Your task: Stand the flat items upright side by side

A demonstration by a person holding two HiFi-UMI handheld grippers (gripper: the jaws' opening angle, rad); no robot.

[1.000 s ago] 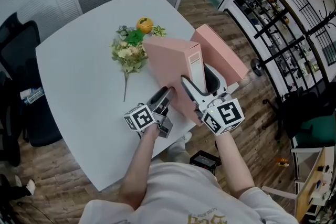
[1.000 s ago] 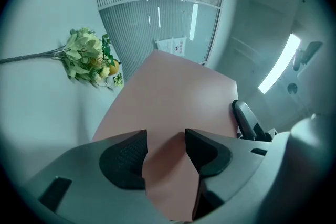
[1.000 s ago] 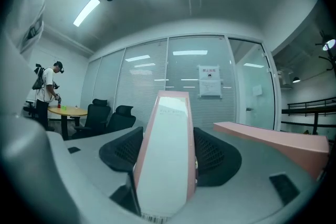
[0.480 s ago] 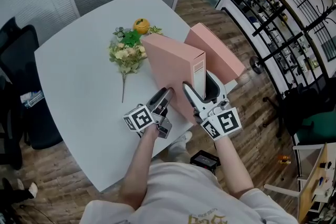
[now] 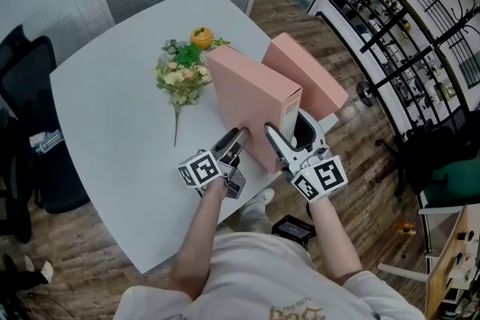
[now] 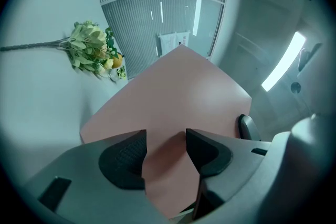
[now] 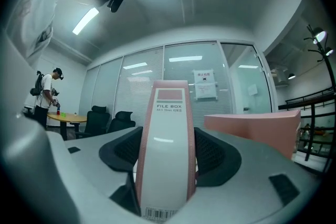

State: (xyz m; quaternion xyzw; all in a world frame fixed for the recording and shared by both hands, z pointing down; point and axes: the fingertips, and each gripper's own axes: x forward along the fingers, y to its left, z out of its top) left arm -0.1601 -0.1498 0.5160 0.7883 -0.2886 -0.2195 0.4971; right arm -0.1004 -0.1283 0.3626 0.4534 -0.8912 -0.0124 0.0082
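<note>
A pink file box (image 5: 251,94) stands tilted on the white table (image 5: 112,109), its white spine (image 7: 165,149) facing me. My right gripper (image 5: 289,130) is shut on that spine, one pad on either side (image 7: 167,152). My left gripper (image 5: 237,137) is open at the box's left face, low down. In the left gripper view the broad pink face (image 6: 173,97) fills the gap between the parted fingers (image 6: 165,147). A second pink box (image 5: 307,75) lies flat behind it at the table's right edge, also seen in the right gripper view (image 7: 257,126).
A bunch of artificial flowers (image 5: 182,73) with an orange fruit (image 5: 201,35) lies at the table's middle, left of the boxes. A black chair (image 5: 22,64) stands at the far left. The table's near edge runs just under my grippers. A person (image 7: 47,94) stands far off.
The held box's spine end has shifted a little right and towards me together with the right gripper. The left gripper has hardly moved.
</note>
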